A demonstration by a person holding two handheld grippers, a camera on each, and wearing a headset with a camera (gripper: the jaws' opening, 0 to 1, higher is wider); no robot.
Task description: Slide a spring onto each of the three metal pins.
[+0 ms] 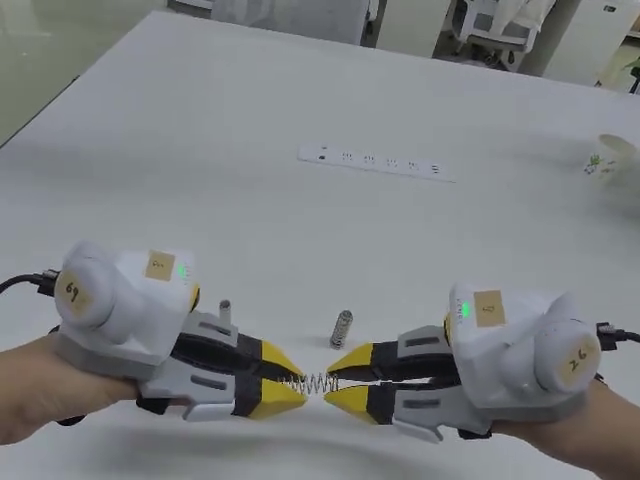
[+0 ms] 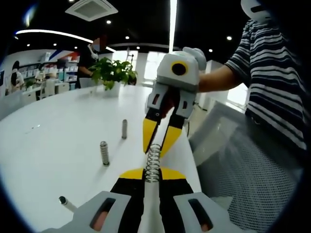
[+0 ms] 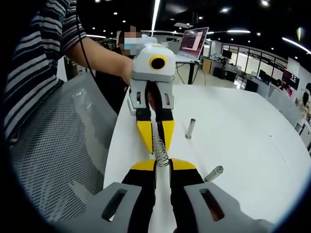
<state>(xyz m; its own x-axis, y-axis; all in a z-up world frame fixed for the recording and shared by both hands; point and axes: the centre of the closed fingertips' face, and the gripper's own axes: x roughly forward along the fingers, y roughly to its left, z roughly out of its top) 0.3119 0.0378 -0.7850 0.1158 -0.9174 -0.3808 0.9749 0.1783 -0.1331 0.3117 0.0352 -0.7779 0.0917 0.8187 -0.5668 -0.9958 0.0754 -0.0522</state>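
Observation:
A thin spring (image 1: 315, 382) stretches level between my two grippers, just above the white table (image 1: 300, 230). My left gripper (image 1: 296, 384) is shut on its left end and my right gripper (image 1: 334, 384) on its right end. In the left gripper view the spring (image 2: 153, 162) runs from my left gripper (image 2: 152, 174) to my right gripper (image 2: 161, 141). In the right gripper view the spring (image 3: 160, 150) joins my right gripper (image 3: 163, 165) to my left gripper (image 3: 155, 137). A pin wearing a spring (image 1: 342, 328) stands behind the tips. A bare pin (image 1: 225, 311) stands to its left. A third pin (image 2: 65, 203) shows low in the left gripper view.
A white power strip (image 1: 375, 162) lies mid-table and a paper cup (image 1: 608, 155) stands at the far right. The near table edge is just under the grippers. A mesh chair (image 3: 68, 160) and a person in a striped shirt (image 2: 272, 73) are beside the table.

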